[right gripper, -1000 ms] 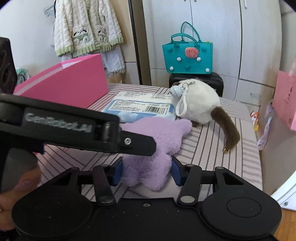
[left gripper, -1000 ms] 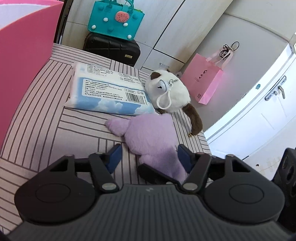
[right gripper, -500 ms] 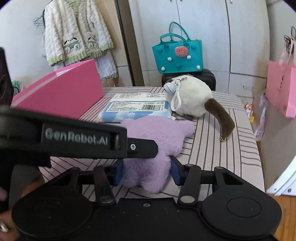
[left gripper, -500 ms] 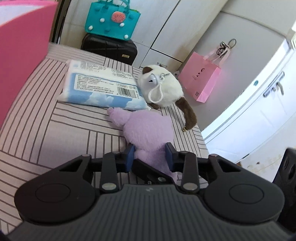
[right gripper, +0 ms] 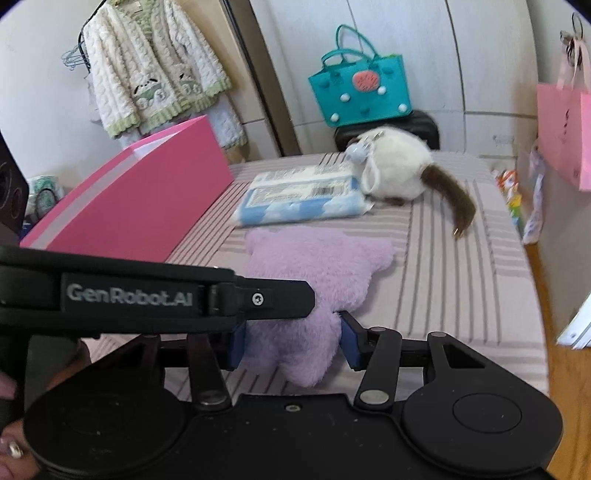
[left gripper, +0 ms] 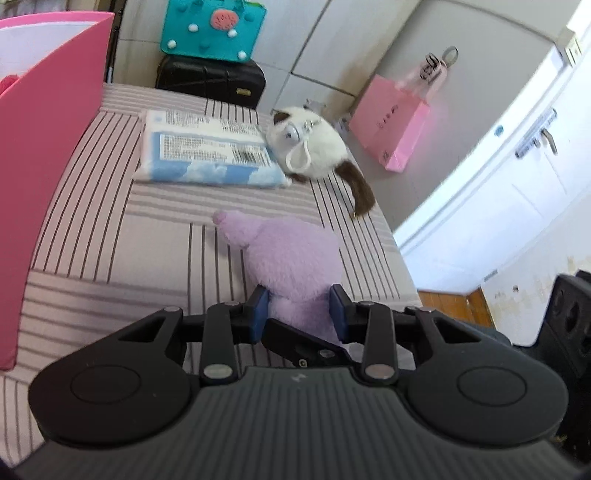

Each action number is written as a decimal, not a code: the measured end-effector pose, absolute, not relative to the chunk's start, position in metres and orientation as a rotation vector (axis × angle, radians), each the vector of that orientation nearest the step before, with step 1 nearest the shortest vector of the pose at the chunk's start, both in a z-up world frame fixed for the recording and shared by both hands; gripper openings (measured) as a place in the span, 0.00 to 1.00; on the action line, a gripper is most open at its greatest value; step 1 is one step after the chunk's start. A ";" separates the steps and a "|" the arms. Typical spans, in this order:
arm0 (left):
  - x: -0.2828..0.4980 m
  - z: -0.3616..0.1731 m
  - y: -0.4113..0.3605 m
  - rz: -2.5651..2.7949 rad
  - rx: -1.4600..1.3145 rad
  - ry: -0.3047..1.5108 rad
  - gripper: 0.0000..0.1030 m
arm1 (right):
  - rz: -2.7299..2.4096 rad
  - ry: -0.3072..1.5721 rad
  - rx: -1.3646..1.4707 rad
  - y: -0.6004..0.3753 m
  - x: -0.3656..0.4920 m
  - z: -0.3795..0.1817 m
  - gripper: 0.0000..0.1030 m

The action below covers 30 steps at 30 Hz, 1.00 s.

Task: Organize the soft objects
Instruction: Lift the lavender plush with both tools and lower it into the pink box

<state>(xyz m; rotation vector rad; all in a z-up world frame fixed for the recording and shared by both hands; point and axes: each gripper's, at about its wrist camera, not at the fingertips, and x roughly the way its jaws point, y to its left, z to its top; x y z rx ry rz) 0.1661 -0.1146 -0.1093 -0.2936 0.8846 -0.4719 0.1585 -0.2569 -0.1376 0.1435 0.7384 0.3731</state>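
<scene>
A purple plush toy (left gripper: pixel 291 254) lies on the striped cover (left gripper: pixel 110 240), with both grippers holding its near end. My left gripper (left gripper: pixel 299 310) is shut on it, blue pads pressing into the fur on both sides. My right gripper (right gripper: pixel 291 341) is shut on a lower limb of the same plush (right gripper: pixel 317 266). The left gripper's black finger (right gripper: pixel 258 297) crosses the right wrist view just above it. Farther back lie a blue-white tissue pack (left gripper: pixel 207 155) and a white plush with a brown tail (left gripper: pixel 314 147), touching each other. A tall pink box (left gripper: pixel 44 166) stands at the left.
A teal bag (left gripper: pixel 212 27) sits on a black suitcase (left gripper: pixel 210 83) behind the surface. A pink paper bag (left gripper: pixel 391 129) hangs on the white cupboards at the right. The cover's right edge (right gripper: pixel 517 266) drops to a wooden floor. A knitted cardigan (right gripper: pixel 155 70) hangs on the wall.
The left jaws closed onto the purple plush. Both grippers drew back toward me with it, so a gap has opened between the plush and the tissue pack.
</scene>
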 end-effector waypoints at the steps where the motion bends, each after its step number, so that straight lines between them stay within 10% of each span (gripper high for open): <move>1: 0.163 -0.110 -0.112 -0.476 -0.293 0.891 0.33 | 0.381 0.746 0.150 -0.256 0.155 -0.139 0.54; 30: 0.088 -0.044 -0.027 -0.609 -0.234 0.914 0.32 | 0.632 0.762 0.088 -0.197 0.090 -0.087 0.54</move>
